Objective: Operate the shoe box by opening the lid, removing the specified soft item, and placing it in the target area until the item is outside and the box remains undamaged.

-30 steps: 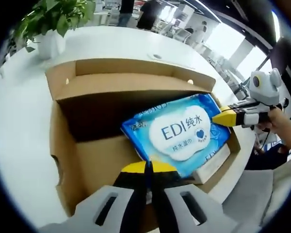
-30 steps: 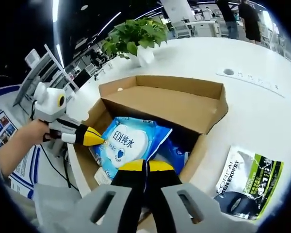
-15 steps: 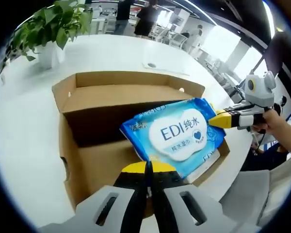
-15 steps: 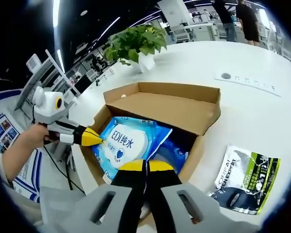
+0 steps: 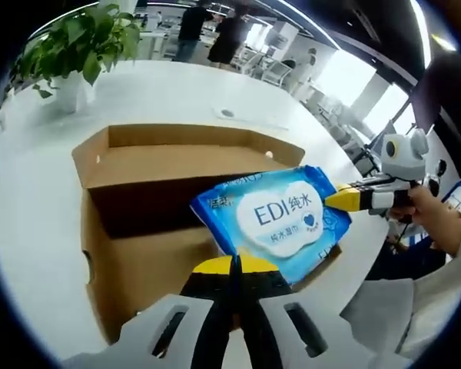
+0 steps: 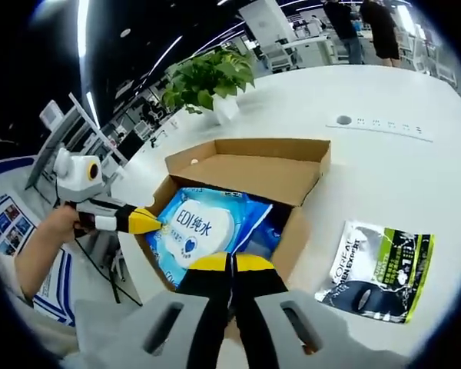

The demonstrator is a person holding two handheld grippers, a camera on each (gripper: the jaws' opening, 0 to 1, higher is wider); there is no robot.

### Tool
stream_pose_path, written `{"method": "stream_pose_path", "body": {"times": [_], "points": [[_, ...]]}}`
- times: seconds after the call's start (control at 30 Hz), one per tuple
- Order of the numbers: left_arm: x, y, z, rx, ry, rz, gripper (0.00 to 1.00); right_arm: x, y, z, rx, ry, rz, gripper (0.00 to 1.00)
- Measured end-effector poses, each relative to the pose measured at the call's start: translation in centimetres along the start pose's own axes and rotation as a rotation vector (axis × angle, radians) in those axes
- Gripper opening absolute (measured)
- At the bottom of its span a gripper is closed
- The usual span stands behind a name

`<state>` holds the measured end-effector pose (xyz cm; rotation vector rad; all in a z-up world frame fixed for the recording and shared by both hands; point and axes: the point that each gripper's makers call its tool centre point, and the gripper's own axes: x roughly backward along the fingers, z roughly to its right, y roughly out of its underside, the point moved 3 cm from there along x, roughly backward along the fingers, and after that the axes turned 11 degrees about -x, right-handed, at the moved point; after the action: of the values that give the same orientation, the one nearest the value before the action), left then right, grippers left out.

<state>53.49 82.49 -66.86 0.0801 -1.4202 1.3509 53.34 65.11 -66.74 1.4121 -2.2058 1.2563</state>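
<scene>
In the left gripper view, the left claw point(image 5: 234, 265) sits at 6 o'clock with its yellow-tipped jaws pressed together on the near edge of the blue wipes pack point(image 5: 270, 219). The pack is held above the open cardboard shoe box point(image 5: 138, 231), whose lid stands back toward 12 o'clock. At 3 o'clock the right claw point(image 5: 336, 200), held by a hand point(image 5: 434, 219), pinches the pack's far corner. In the right gripper view, the right claw point(image 6: 230, 264) is closed on the pack point(image 6: 200, 227), and the left claw point(image 6: 150, 223) grips it from 9 o'clock. A green-and-black pouch point(image 6: 376, 269) lies on the white table point(image 6: 415, 177) at 3 o'clock, a potted plant point(image 6: 207, 77) beyond at 11 o'clock
</scene>
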Motion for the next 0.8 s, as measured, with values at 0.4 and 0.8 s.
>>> {"method": "stream_pose_path", "body": {"times": [0.4, 0.8], "points": [[-1.0, -2.3, 2.9, -0.025, 0.048, 0.032, 0.00, 2.9, -0.4, 2.1, -0.032, 0.026, 0.028, 0.00], [-2.7, -4.1, 5.7, -0.041, 0.085, 0.042, 0.00, 5.4, -0.6, 4.9, -0.055, 0.073, 0.046, 0.00]]}}
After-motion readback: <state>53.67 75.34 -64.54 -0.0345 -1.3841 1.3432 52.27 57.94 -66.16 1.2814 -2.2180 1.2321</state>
